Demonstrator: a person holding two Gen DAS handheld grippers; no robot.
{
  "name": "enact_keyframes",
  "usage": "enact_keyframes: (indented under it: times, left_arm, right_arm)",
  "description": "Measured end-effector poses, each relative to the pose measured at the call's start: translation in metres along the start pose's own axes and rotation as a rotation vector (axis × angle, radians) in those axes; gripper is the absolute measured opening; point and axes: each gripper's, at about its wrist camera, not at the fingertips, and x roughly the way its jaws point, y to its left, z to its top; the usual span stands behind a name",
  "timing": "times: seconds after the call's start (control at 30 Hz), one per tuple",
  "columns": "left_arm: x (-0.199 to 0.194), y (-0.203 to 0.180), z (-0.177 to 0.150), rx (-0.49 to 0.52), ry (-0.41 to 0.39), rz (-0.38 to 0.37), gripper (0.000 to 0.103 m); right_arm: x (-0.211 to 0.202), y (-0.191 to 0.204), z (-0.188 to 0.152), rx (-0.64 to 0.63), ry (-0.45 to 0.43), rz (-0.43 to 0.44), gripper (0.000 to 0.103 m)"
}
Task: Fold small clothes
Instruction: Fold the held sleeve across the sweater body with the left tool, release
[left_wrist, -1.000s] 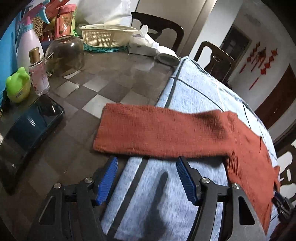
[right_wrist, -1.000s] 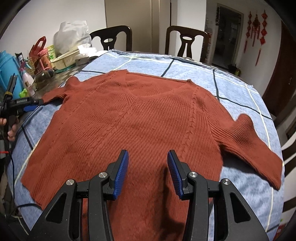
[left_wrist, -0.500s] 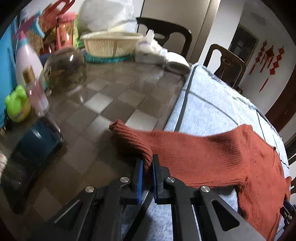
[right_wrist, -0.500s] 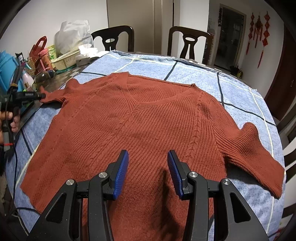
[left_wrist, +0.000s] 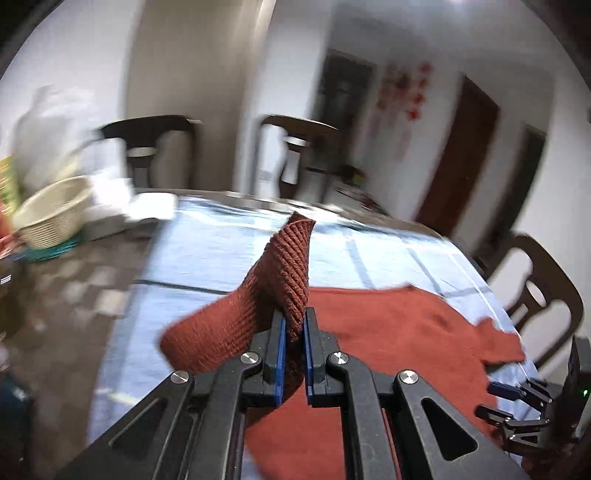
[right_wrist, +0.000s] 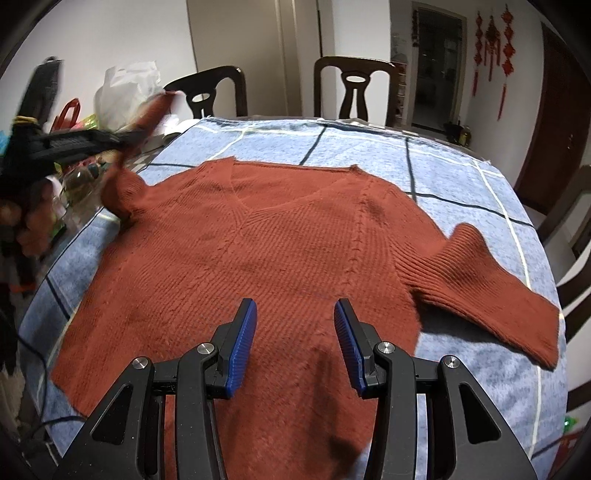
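Beside a cluttered basket (left_wrist: 50, 212), the left hand-held gripper (left_wrist: 293, 341) clamps the sweater (right_wrist: 280, 251) sleeve aloft; the right hand-held gripper (right_wrist: 295, 347) hovers apart over the hem.

Left wrist view is pretty smeared: the basket (left_wrist: 50, 212) and the chairs behind the bench (left_wrist: 74, 295) are just streaks, and whatever sits left of the basket is unreadable. The sweater (right_wrist: 280, 258) hem runs under the right hand-held gripper (right_wrist: 295, 347) and off the bottom edge. In the right wrist view the left hand-held gripper (right_wrist: 125, 142) is a blur, its tips lost in the sleeve cuff.
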Motion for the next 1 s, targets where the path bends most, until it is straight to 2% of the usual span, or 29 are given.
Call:
enact_keyframes:
  times: [0.17, 0.27, 0.33, 0.43, 0.47, 0.57, 0.67, 0.73, 0.77, 0.83, 0.87, 0.9, 1.0]
  left_arm:
    - [0.066, -0.048, -0.023, 0.052, 0.149, -0.132, 0.010]
    - [0.089, -0.067, -0.042, 0.079, 0.249, -0.198, 0.013]
    - [0.084, -0.069, -0.044, 0.078, 0.264, -0.254, 0.019]
    - [0.042, -0.064, -0.041, 0.072, 0.194, -0.316, 0.024]
    - [0.029, -0.057, -0.036, 0.072, 0.163, -0.306, 0.026]
    - [0.003, -0.028, -0.026, 0.068, 0.093, -0.203, 0.027]
    - [-0.001, 0.005, -0.028, 0.064, 0.088, -0.068, 0.027]
    - [0.006, 0.023, -0.031, 0.048, 0.112, -0.025, 0.027]
    - [0.009, 0.030, -0.035, 0.039, 0.122, -0.006, 0.027]
    - [0.016, 0.039, -0.042, 0.020, 0.150, -0.002, 0.027]
    - [0.018, 0.042, -0.046, 0.014, 0.160, -0.008, 0.027]
    - [0.021, 0.043, -0.049, 0.011, 0.168, -0.010, 0.027]
    - [0.028, 0.038, -0.055, 0.024, 0.182, -0.027, 0.027]
  right_arm:
    - [-0.003, -0.009, -0.004, 0.037, 0.009, 0.013, 0.045]
    - [-0.004, -0.011, -0.003, 0.052, 0.016, 0.030, 0.045]
    - [-0.005, -0.010, 0.001, 0.063, 0.013, 0.058, 0.045]
    - [-0.005, -0.005, 0.013, 0.075, 0.005, 0.110, 0.045]
    - [-0.004, -0.003, 0.016, 0.079, 0.006, 0.125, 0.045]
    - [0.015, 0.004, 0.033, 0.097, 0.023, 0.183, 0.045]
    - [0.050, 0.006, 0.050, 0.132, 0.084, 0.189, 0.045]
    - [0.072, 0.005, 0.057, 0.159, 0.119, 0.189, 0.044]
    - [0.082, 0.004, 0.058, 0.171, 0.139, 0.180, 0.041]
    - [0.102, 0.004, 0.060, 0.187, 0.188, 0.191, 0.024]
    - [0.106, 0.004, 0.061, 0.179, 0.191, 0.173, 0.009]
    - [0.105, 0.005, 0.063, 0.171, 0.183, 0.179, 0.005]
    - [0.088, 0.001, 0.074, 0.173, 0.119, 0.189, 0.005]
